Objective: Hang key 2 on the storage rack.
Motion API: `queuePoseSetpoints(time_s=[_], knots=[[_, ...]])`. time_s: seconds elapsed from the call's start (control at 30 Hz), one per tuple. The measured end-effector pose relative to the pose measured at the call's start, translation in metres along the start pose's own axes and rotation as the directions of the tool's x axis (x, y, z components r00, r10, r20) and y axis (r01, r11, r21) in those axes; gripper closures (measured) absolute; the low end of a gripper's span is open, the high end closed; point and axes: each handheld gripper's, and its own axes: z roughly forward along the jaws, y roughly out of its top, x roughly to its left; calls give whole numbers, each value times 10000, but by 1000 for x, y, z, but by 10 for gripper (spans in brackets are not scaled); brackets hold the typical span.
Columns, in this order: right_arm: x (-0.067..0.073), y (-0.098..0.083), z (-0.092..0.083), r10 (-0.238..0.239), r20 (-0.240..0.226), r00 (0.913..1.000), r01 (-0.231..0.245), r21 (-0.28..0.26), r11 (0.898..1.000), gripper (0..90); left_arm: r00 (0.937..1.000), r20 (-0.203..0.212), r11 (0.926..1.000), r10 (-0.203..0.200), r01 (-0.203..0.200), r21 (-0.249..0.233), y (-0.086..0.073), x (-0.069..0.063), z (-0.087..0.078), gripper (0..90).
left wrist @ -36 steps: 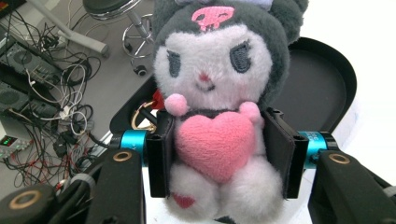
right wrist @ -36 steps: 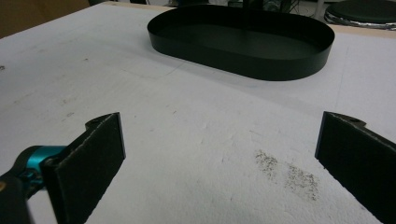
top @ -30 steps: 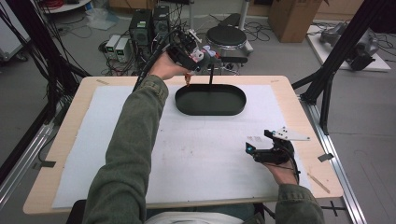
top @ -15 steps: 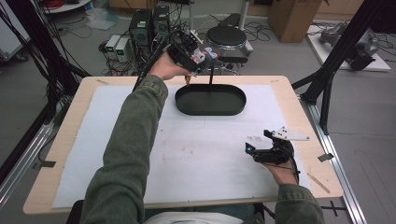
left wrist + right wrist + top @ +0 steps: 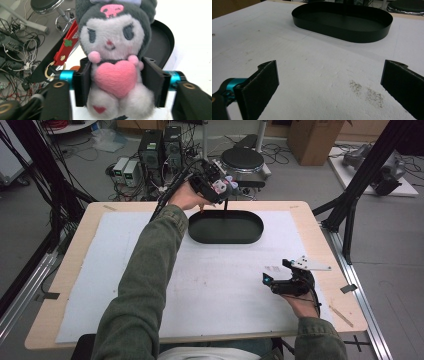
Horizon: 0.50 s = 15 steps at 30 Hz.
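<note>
Still, plush toy [image 5: 113,70] btwn left gripper [image 5: 117,80] jaws, over tray [image 5: 226,239] rim.

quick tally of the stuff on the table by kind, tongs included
plush toy: 1, between the left tongs
black tray: 1
white mat: 1
tongs: 2, left and right
total: 5
</note>
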Motion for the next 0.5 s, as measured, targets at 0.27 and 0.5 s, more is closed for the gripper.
queuePoseSetpoints(time_s=[0.27,0.5], knots=[[1,0,0,25,-21,10000,-25,32,10000,5,9997,-41,9993,-240,239,-277,-3,3,-4,154],[1,0,0,14,-43,10000,-13,47,10000,5,9972,413,9969,-619,639,-469,-24,12,-15,152]])
